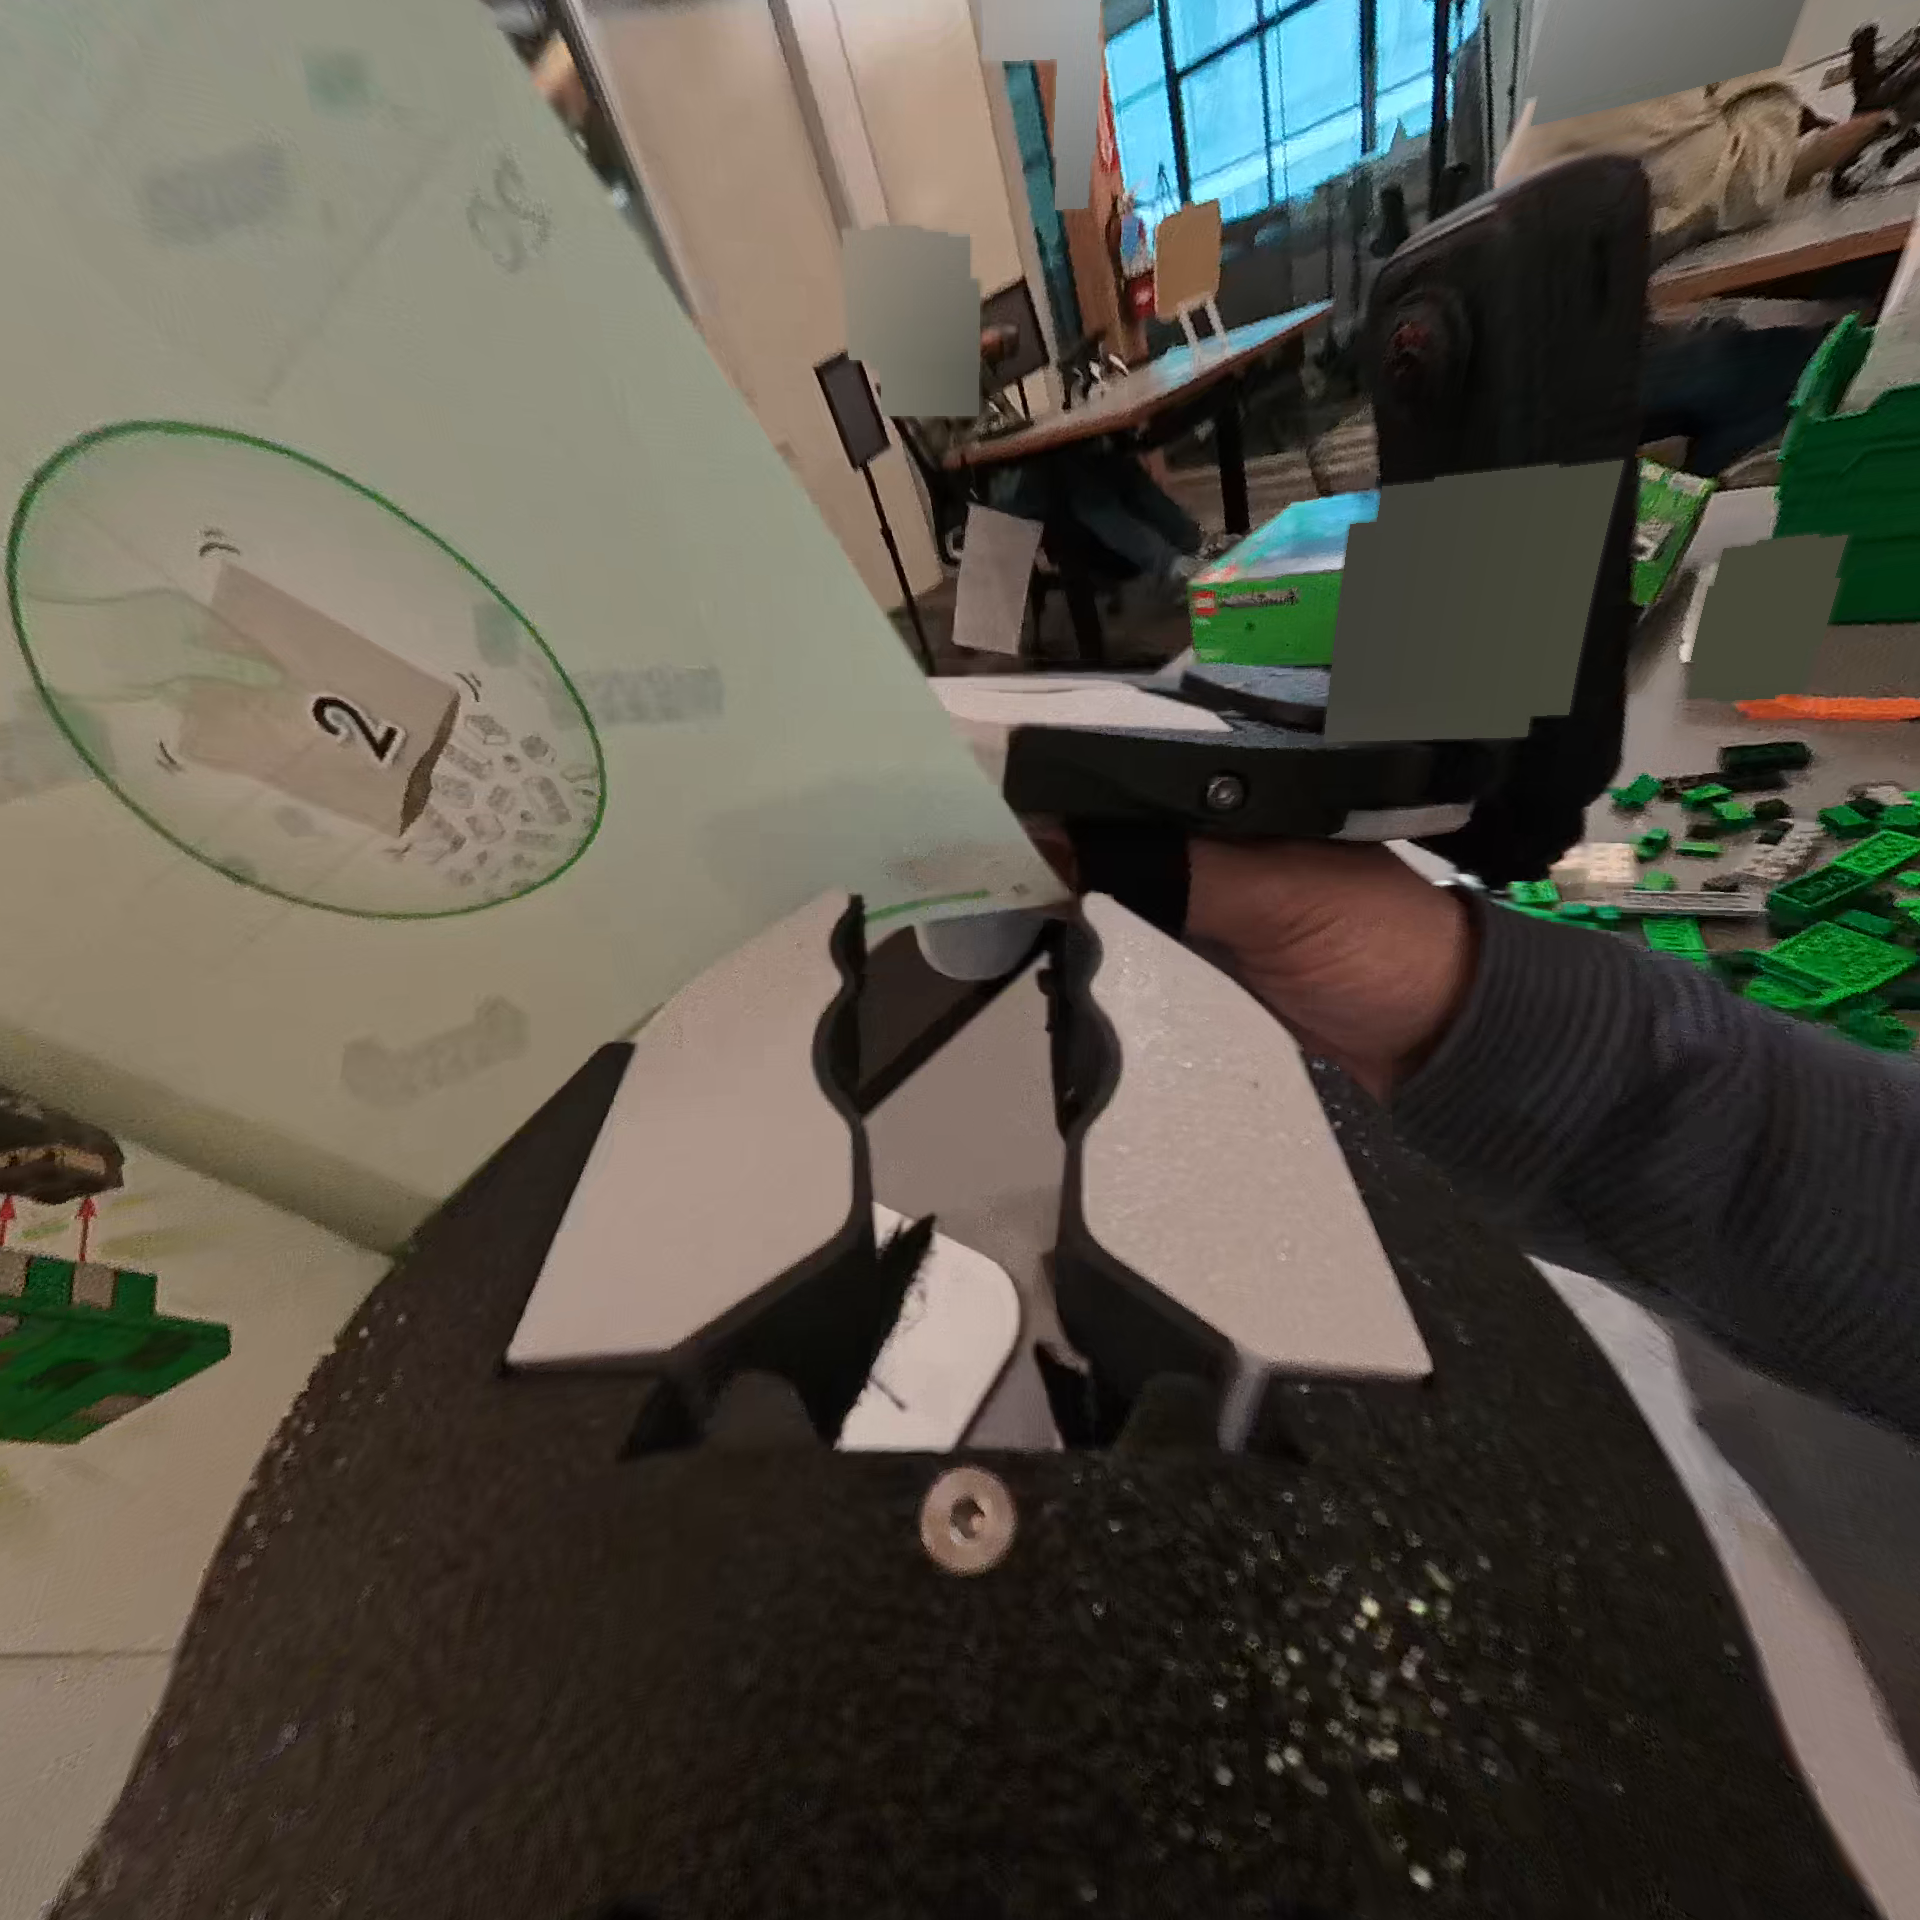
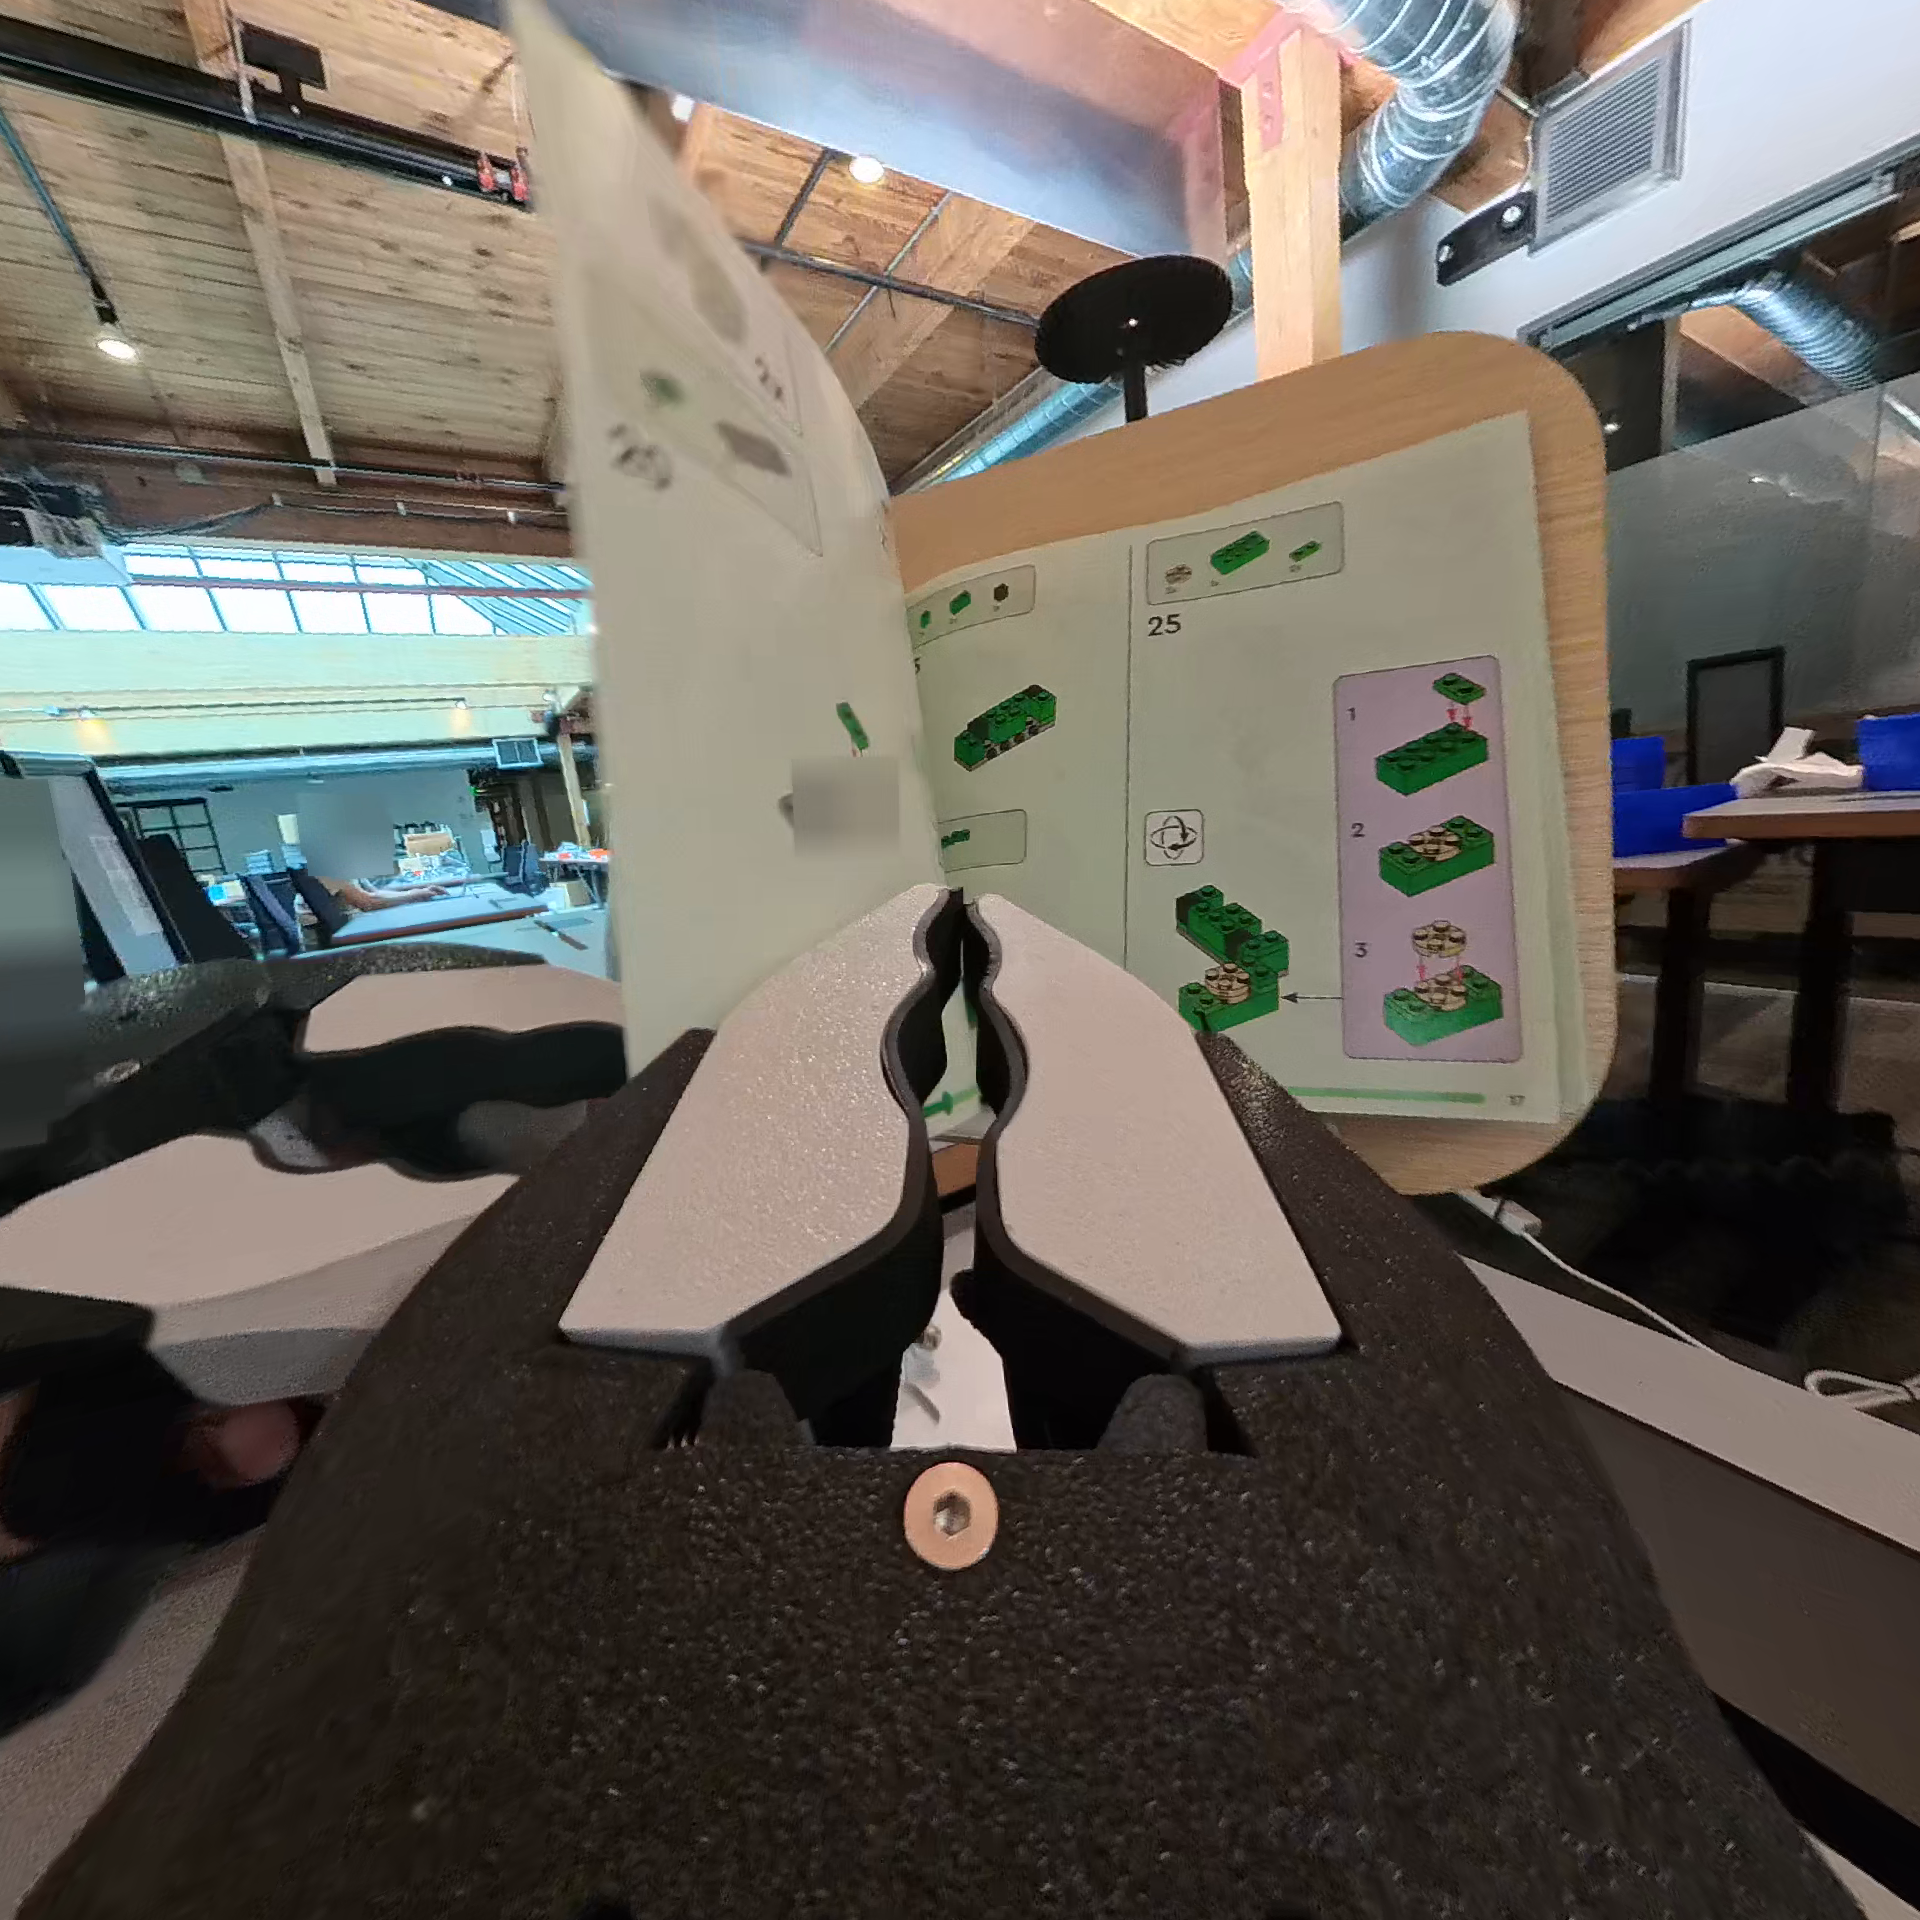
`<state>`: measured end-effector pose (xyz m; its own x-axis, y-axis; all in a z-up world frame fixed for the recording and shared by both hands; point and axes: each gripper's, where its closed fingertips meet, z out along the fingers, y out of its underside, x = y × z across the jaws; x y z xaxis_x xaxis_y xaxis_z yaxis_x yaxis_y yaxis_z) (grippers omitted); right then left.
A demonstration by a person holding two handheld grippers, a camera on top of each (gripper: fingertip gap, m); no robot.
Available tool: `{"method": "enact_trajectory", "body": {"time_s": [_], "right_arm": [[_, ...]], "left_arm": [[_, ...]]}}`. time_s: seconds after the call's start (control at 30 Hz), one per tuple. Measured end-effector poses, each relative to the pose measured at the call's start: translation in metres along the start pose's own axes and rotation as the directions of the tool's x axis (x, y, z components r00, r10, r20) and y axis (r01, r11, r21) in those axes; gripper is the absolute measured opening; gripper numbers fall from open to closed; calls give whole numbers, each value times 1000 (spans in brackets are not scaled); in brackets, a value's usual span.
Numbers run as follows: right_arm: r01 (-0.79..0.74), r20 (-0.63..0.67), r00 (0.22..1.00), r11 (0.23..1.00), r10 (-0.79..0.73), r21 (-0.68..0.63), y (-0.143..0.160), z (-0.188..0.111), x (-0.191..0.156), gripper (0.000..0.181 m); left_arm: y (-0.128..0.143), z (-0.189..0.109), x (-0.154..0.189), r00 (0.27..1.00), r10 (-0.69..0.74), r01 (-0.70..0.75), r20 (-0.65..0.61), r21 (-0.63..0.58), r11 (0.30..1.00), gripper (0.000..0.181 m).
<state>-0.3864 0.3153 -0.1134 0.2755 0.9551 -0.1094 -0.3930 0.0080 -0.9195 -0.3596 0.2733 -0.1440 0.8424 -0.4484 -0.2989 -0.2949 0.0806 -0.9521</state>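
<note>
Right gripper [image 2: 961, 914] pinches a page [image 2: 727, 644] of a brick-building booklet [image 2: 1330, 790] propped on a wooden stand [image 2: 1569, 727].

Its jaws are closed on the lifted page's lower edge. The left gripper [image 1: 961, 935] sits just beside the same page, jaws apart and empty; loose green bricks [image 1: 1829, 914] lie on the table [image 1: 1662, 727] beyond.

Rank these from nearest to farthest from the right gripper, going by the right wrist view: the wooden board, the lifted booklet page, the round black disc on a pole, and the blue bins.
1. Lifted page, pinched at the right gripper tips.
2. Wooden board, just behind, holding the open booklet.
3. Black disc, above and behind the board.
4. Blue bins, far right, on a distant table.
</note>
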Motion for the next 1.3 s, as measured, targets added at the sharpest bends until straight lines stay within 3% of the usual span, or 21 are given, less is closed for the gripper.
{"method": "enact_trajectory", "body": {"time_s": [0.13,0.3,0.6,1.3], "right_arm": [[18,27,999,1000,-18,-2,4,3,-7,0],[100,69,993,994,-97,-37,11,8,-20,0],[160,119,981,987,-155,-32,10,5,-29,0],[85,88,993,996,-82,-33,11,-6,-4,0]], "left_arm": [[-8,-16,-2,997,-69,70,-31,29,997,38],[-18,-27,-2,987,-133,143,-94,117,983,23],[-27,-25,9,980,-123,149,-157,168,974,0],[-22,-24,-8,968,-231,246,-102,170,954,0]]}}
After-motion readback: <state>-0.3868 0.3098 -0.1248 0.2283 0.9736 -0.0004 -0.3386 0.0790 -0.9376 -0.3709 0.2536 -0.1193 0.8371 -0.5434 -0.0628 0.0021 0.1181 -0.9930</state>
